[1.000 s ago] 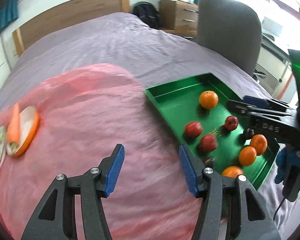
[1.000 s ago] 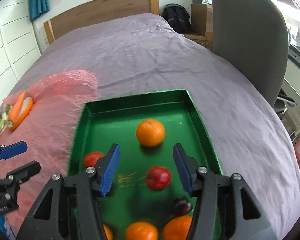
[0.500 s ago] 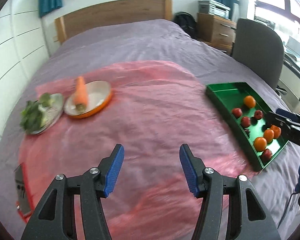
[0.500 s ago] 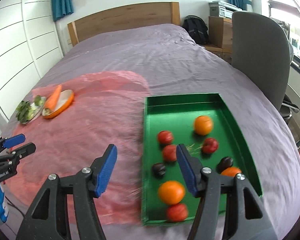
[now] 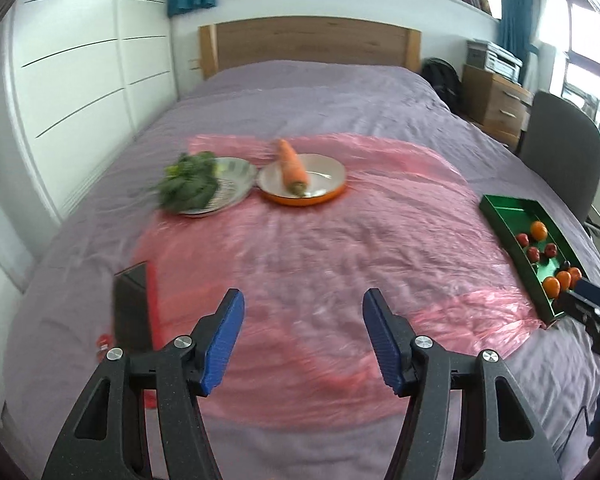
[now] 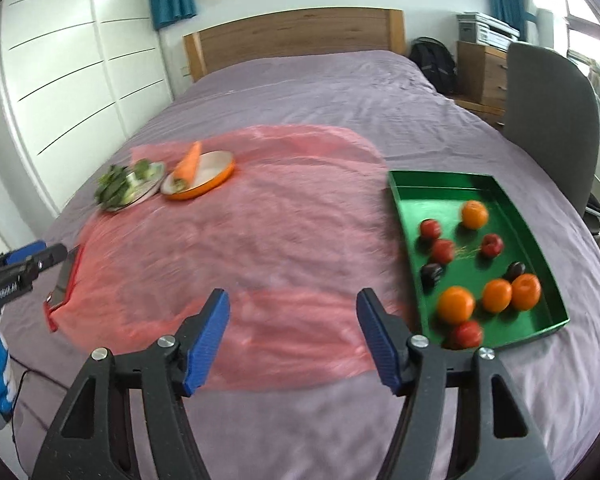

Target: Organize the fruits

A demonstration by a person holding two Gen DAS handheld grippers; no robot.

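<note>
A bed with a purple cover carries a pink plastic sheet. Both hand-held grippers point down at a slant over the sheet's near part. The left hand-held gripper has its blue-padded jaws apart and opening, with nothing between them. The right hand-held gripper also holds its jaws wide apart and empty. At the right edge of the sheet lies a green tray holding the fruits: oranges, red fruits and dark plums. At the far left of the sheet, well apart from the tray, a carrot rests on an orange-rimmed plate, just beside a silvery plate bearing leafy greens. A phone lies at the sheet's left edge.
</note>
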